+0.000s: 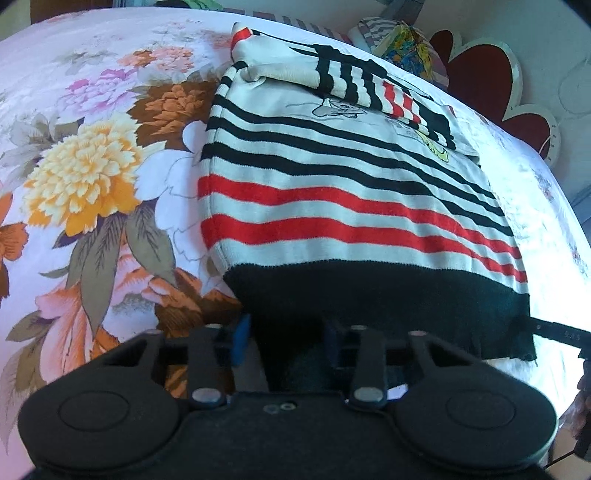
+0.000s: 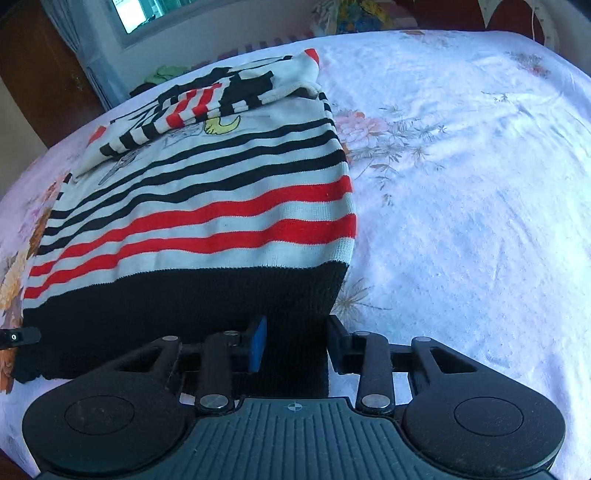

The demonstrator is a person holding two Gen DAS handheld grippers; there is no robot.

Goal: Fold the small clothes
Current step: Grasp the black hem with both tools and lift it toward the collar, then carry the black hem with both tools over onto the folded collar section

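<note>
No text, label, brand or number can be read anywhere; small pale marks on the dark bar (image 1: pixel 561 334) right of the tool are illegible.

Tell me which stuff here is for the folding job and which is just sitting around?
For the job:
striped sweater, sleeves already folded in
left gripper, at its black hem
right gripper, at the hem's other corner

Just lying about:
flowery bedsheet
colourful bundle past the sweater
red heart-shaped thing
green cloth by the window

My two wrist cams sit low and close, tilted down over the bed (image 1: pixel 92 184); both share the striped sweater (image 1: pixel 332 206).
</note>
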